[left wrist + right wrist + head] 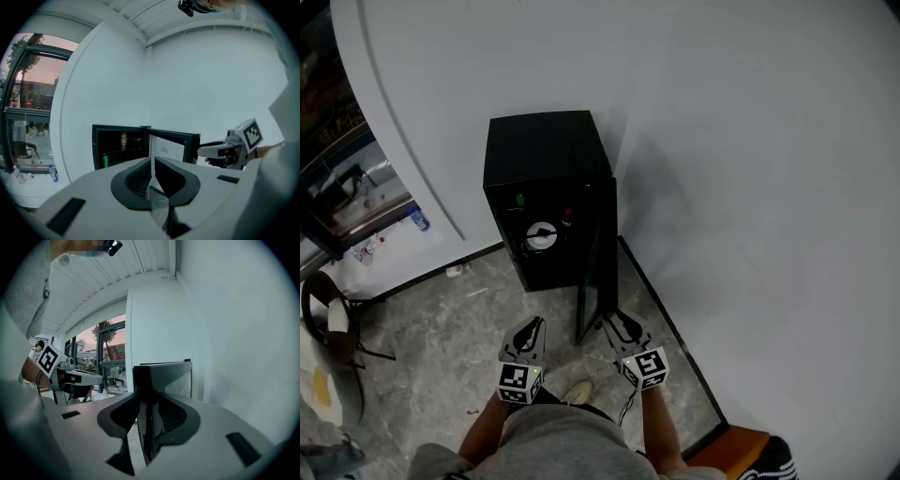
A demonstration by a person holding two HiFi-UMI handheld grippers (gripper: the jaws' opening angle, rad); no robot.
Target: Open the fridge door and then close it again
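behind right gripper (pixel 147 404), fridge door (pixel 173 376) lower part hidden, grip unclear.

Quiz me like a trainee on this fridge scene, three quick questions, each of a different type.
1. True or false: the door of the fridge stands open.
2. Which stands between the door and the wall? A left gripper; B right gripper.
3. What colour is the can low in the fridge?
Key: 1 true; 2 B; 3 green.
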